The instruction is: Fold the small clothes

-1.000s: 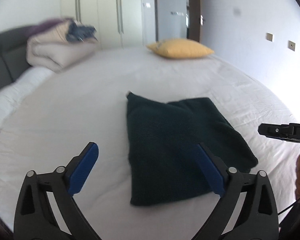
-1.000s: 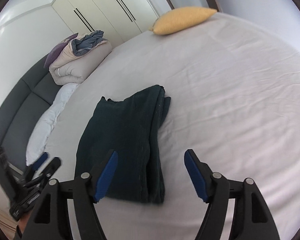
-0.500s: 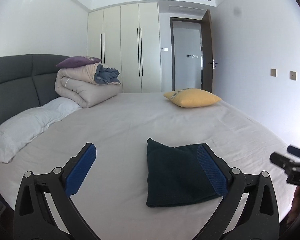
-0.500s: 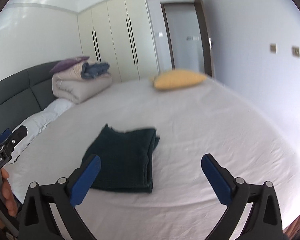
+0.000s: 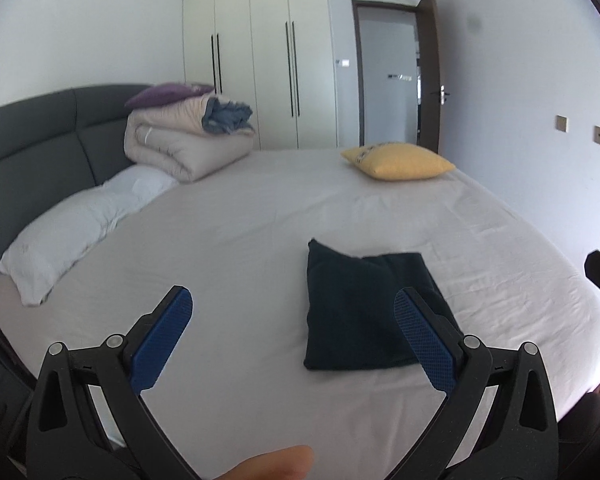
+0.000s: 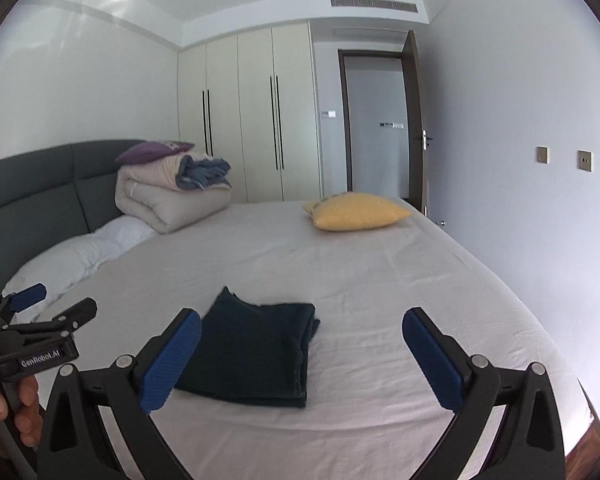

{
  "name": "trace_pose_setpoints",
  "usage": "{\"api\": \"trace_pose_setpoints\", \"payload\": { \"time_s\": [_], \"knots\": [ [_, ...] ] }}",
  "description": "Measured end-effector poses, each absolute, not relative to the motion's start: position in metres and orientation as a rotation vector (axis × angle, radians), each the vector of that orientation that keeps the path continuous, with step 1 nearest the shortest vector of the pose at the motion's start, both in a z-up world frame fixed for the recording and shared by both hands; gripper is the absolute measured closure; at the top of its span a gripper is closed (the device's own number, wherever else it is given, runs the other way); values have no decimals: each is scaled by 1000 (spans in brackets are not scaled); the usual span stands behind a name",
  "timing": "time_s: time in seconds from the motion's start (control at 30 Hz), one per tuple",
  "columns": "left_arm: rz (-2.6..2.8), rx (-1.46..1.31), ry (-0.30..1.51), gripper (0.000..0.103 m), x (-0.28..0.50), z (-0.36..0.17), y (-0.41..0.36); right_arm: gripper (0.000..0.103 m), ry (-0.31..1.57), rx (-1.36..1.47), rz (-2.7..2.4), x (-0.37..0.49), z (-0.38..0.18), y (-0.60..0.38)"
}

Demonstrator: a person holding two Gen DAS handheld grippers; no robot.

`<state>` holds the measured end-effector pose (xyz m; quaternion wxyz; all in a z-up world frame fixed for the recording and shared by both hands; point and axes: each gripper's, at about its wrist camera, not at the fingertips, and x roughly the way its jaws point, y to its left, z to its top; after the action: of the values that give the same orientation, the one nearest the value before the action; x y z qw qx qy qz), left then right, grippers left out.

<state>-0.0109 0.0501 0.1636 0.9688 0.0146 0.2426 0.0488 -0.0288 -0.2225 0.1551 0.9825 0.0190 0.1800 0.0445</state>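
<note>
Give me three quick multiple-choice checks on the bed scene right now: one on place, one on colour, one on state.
1. Where does the yellow cushion lie?
A. on the bed's far side, near the door
B. on top of the rolled duvet
C. on the folded garment

2. What colour is the folded garment?
A. red
B. dark green
C. white

3. How is the right hand-held gripper?
A. shut on the garment
B. shut on a pillow
C. open, holding nothing

Answers:
1 A: the yellow cushion rests on the bare sheet of the bed by the doorway.
2 B: the folded garment is dark green.
3 C: the right hand-held gripper has its jaws wide apart above the sheet.
</note>
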Motion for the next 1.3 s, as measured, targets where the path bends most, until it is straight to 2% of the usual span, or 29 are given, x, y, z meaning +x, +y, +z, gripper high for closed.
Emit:
{"api": "trace_pose_setpoints", "payload": {
  "time_s": [0.37,1.3],
  "knots": [
    [57,-4,680,0,19,103,59,0,609,104,70,-7,116,-218],
    [24,-28,779,0,36,44,60,0,764,31,28,9,60,-198]
  ]
}}
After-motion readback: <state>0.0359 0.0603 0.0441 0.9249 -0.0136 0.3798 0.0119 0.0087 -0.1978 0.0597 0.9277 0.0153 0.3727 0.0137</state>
